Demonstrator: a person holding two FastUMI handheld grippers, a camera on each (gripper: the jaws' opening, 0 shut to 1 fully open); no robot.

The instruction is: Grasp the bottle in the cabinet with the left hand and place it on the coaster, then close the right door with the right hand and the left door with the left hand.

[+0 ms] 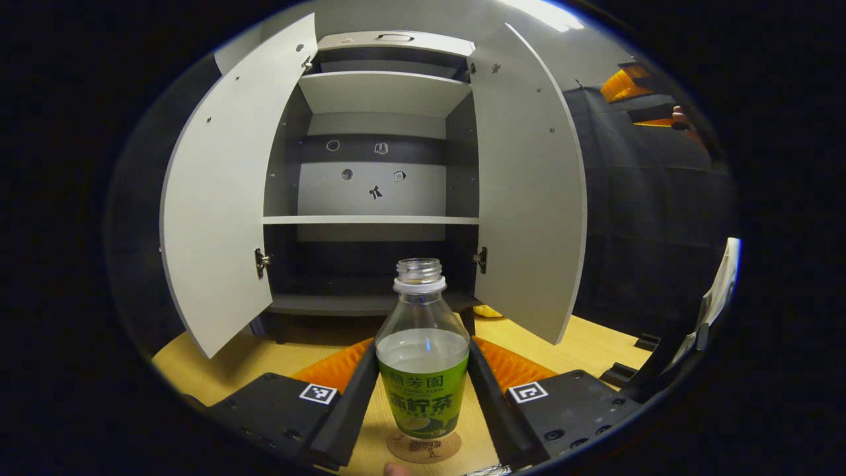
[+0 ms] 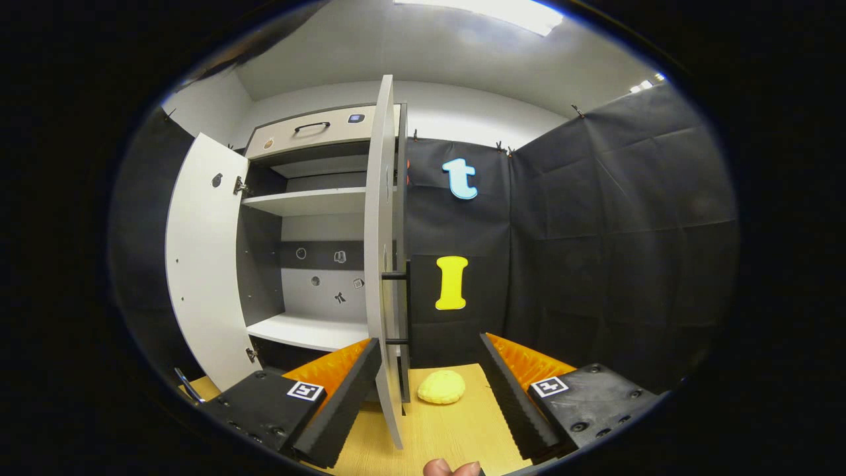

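On the coaster (image 1: 423,447), bottle (image 1: 423,370) upright, pinched by left claw (image 1: 423,403), right claw (image 2: 429,396) spread beside right door (image 2: 383,264).

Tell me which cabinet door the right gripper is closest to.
The right door: seen edge-on just ahead of the right gripper, between its open fingers. The left door stands farther off, swung wide.

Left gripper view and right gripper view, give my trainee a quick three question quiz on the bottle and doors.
1. True or false: the bottle has a cap on.
2. What does the bottle stand on? A tabletop alone, B coaster, C shelf.
3. Fill in: both cabinet doors, the left door and the right door, are ____.

Key: 1 false; 2 B; 3 open. The left gripper fingers flank the bottle; the right gripper is open.
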